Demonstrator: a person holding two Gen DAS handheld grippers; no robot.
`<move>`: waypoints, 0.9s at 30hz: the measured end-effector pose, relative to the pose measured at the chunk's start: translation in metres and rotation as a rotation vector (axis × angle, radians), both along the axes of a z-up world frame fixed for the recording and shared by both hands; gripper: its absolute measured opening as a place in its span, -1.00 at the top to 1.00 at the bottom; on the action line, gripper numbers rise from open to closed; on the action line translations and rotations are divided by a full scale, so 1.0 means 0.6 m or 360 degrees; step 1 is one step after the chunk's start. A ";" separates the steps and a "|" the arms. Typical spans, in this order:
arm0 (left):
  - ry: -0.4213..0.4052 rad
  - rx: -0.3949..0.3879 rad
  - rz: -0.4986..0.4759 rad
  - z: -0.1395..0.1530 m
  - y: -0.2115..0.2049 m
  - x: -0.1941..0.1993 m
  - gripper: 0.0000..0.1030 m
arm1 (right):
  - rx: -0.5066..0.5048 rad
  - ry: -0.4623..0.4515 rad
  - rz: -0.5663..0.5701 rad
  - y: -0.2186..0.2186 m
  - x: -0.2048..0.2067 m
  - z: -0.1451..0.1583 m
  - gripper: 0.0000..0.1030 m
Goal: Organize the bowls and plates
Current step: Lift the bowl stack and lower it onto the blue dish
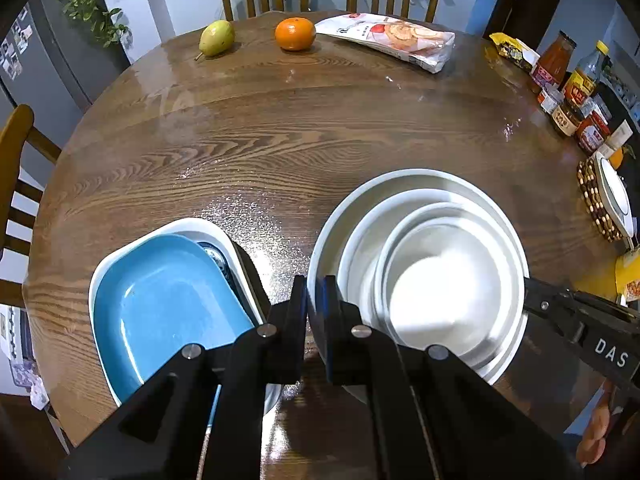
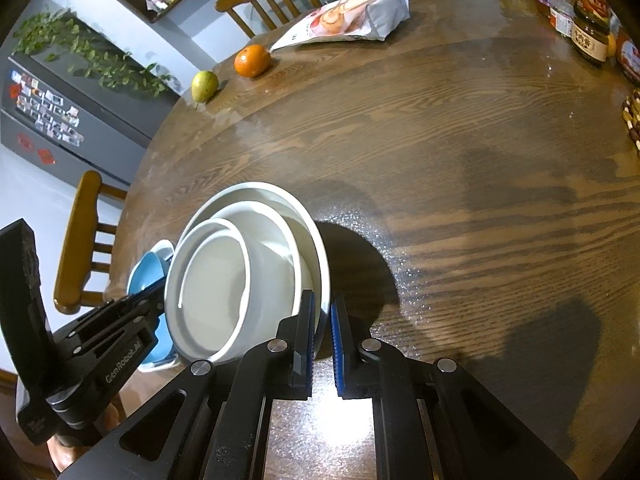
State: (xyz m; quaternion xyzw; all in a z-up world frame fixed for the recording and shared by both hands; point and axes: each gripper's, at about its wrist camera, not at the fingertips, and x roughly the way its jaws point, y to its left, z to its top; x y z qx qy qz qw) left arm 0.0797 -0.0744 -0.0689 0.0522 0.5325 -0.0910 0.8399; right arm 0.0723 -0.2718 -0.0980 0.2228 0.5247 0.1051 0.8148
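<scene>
A stack of white dishes rests near the table's front edge: a large plate (image 1: 352,208), a medium bowl (image 1: 368,240) in it and a small bowl (image 1: 444,292) innermost. My left gripper (image 1: 315,292) is shut on the large plate's left rim. My right gripper (image 2: 324,304) is shut on the same plate's (image 2: 308,224) right rim, and it shows in the left wrist view as a black arm (image 1: 568,312). To the left, a blue plate (image 1: 168,304) lies in a white rectangular dish (image 1: 208,228). A round shadow falls on the table beside the stack.
A pear (image 1: 216,38), an orange (image 1: 295,33) and a snack bag (image 1: 392,40) lie along the far edge. Jars and bottles (image 1: 568,92) crowd the right edge, with a beaded trivet (image 1: 596,204) under a plate. Wooden chairs (image 1: 16,184) ring the round table (image 1: 280,128).
</scene>
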 end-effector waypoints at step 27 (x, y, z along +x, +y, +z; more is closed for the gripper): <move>-0.0081 -0.0014 0.0537 0.058 0.230 -0.015 0.95 | -0.0051 -0.0082 0.0512 0.235 0.061 0.066 0.79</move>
